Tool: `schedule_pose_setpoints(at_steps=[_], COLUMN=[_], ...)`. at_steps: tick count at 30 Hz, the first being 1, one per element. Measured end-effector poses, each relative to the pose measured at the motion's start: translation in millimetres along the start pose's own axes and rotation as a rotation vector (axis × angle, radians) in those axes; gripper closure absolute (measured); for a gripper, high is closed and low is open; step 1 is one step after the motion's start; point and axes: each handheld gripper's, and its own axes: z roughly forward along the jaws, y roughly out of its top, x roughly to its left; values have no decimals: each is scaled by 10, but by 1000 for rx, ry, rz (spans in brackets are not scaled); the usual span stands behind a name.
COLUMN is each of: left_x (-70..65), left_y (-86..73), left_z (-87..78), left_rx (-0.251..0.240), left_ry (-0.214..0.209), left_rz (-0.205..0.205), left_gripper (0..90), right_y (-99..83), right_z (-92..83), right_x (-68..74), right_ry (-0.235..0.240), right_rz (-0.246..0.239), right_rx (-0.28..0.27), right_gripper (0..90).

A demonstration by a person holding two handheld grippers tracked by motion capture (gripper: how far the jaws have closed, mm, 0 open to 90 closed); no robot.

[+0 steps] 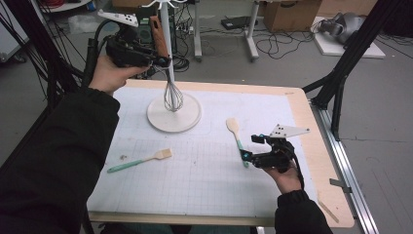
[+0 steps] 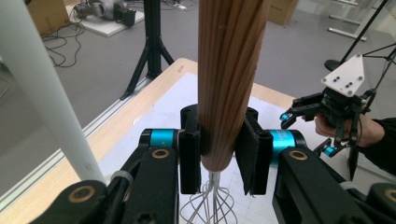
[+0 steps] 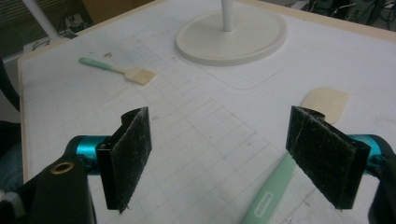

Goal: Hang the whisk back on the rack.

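Note:
A whisk with a wooden handle (image 2: 229, 70) hangs upright, and my left gripper (image 2: 219, 154) is shut on the handle's lower end. In the high view the left gripper (image 1: 163, 61) holds it high at the back left, with the wire head (image 1: 173, 97) above the round white stand base (image 1: 174, 113), beside the stand's pole (image 1: 167, 29). My right gripper (image 1: 251, 147) stands open low over the white mat at the right. In the right gripper view its jaws (image 3: 229, 158) are wide apart with nothing between them, and a mint-handled wooden spatula (image 3: 271, 193) lies just under the right jaw.
A second mint-handled wooden utensil (image 1: 141, 161) lies at the mat's front left. A thin wooden strip (image 1: 325, 210) sits near the table's front right corner. Black frame legs (image 1: 341, 73), cables and cardboard boxes stand on the floor beyond the table.

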Motion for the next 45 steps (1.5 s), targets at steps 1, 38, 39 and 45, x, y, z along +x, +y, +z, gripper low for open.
schedule_pose_setpoints(at_steps=[1, 38, 39, 45], left_x=[12, 350, 353, 316], left_y=[12, 152, 152, 146], left_z=[4, 135, 140, 145], left_rx=[0, 15, 16, 15], left_ry=[3, 15, 18, 51], left_rz=[-4, -79, -82, -76], left_gripper=[720, 719, 719, 712], right_y=[0, -17, -18, -17], right_z=[-5, 14, 13, 19], right_x=[1, 8, 12, 21], right_ry=[-1, 13, 15, 16], right_rz=[2, -10, -6, -13], right_rx=[-2, 1, 3, 2], right_gripper=[210, 211, 211, 211])
